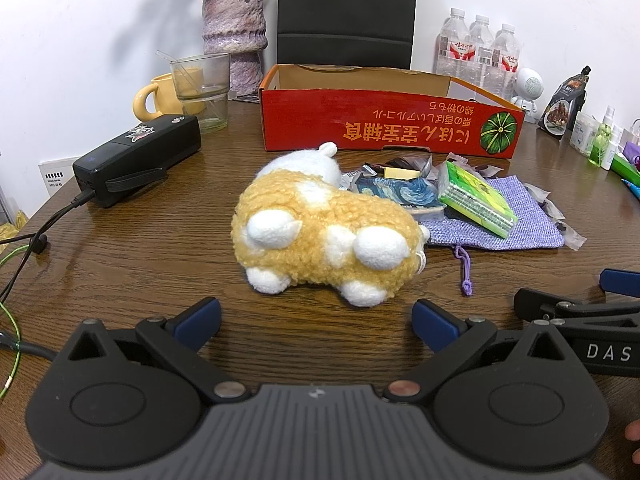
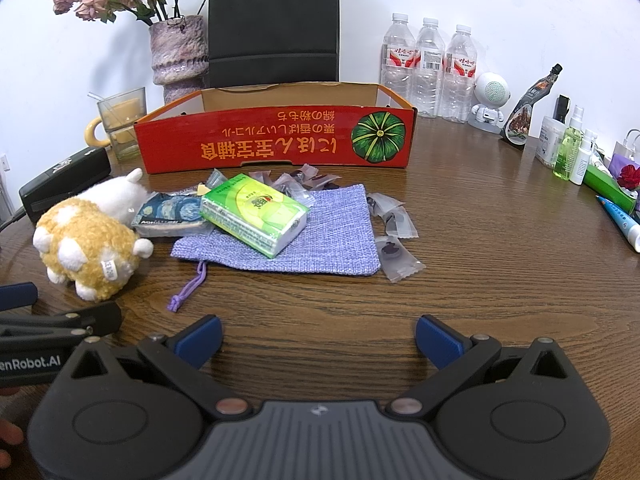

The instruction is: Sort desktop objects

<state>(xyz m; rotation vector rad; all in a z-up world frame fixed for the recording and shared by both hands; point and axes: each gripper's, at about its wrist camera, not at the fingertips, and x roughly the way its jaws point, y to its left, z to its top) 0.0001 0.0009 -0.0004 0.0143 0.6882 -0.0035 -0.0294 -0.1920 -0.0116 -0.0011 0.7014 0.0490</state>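
Note:
A yellow and white plush toy point(image 1: 320, 236) point(image 2: 90, 236) lies on its side on the wooden table, just ahead of my open left gripper point(image 1: 316, 326). To its right a green tissue pack point(image 1: 478, 200) point(image 2: 254, 216) rests on a purple drawstring pouch point(image 1: 520, 224) point(image 2: 320, 240), beside a blue starry-patterned packet point(image 1: 404, 196) point(image 2: 168, 212). Several clear-wrapped candies point(image 2: 394, 236) are scattered around the pouch. My right gripper point(image 2: 318, 336) is open above bare table in front of the pouch. Behind the pile an open red cardboard box point(image 1: 384, 128) point(image 2: 276, 140) stands.
A black case point(image 1: 136, 158) with a cable, a glass point(image 1: 202, 88) and a yellow mug point(image 1: 154, 96) sit at the left. A vase point(image 2: 180, 52), water bottles point(image 2: 428, 68), a small white robot figure point(image 2: 490, 100) and toiletry bottles point(image 2: 568, 152) line the back and right.

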